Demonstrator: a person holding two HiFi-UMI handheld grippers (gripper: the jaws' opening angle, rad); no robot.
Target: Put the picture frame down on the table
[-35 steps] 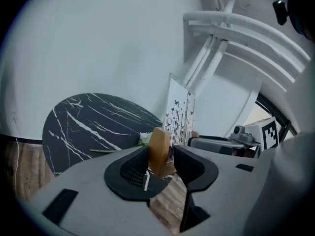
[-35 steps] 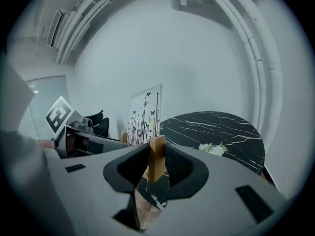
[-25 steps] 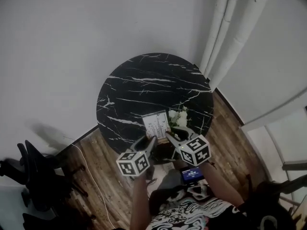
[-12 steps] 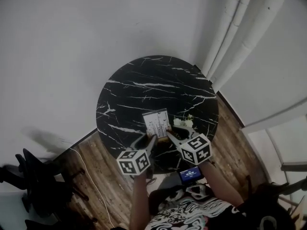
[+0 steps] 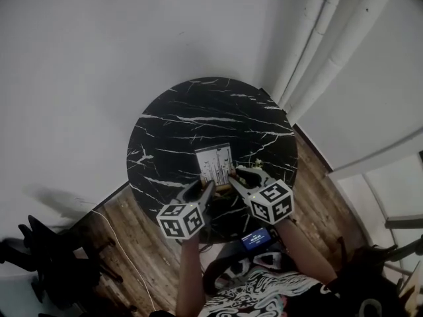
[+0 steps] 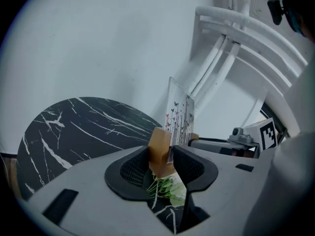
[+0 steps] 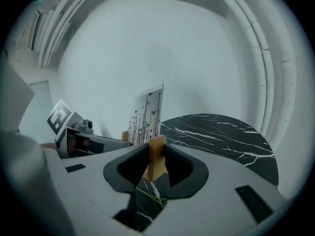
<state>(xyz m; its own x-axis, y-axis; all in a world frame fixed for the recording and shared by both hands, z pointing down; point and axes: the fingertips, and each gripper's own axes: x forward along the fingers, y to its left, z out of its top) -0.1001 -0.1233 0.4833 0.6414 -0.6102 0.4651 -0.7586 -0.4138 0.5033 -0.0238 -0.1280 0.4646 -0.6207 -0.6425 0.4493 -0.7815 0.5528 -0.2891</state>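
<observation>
The picture frame [image 5: 215,165], a clear panel printed with thin stems and butterflies on a wooden base, is held above the near part of the round black marble table [image 5: 178,124]. My left gripper [image 5: 207,189] is shut on the left end of the wooden base [image 6: 159,151]. My right gripper [image 5: 232,179] is shut on the right end of that base [image 7: 156,157]. The panel [image 6: 180,117] stands upright between the two grippers, and it also shows in the right gripper view [image 7: 146,115]. Whether the base touches the tabletop I cannot tell.
White flowers with green stems [image 6: 167,188] lie on the table under the frame, mostly hidden by my right gripper. White curtains [image 5: 317,38] hang at the right. A dark office chair [image 5: 46,263] stands on the wooden floor at the lower left.
Both grippers and the frame have moved forward a little over the table. The white flowers, plain beside the frame a second ago, are now mostly covered by the right gripper.
</observation>
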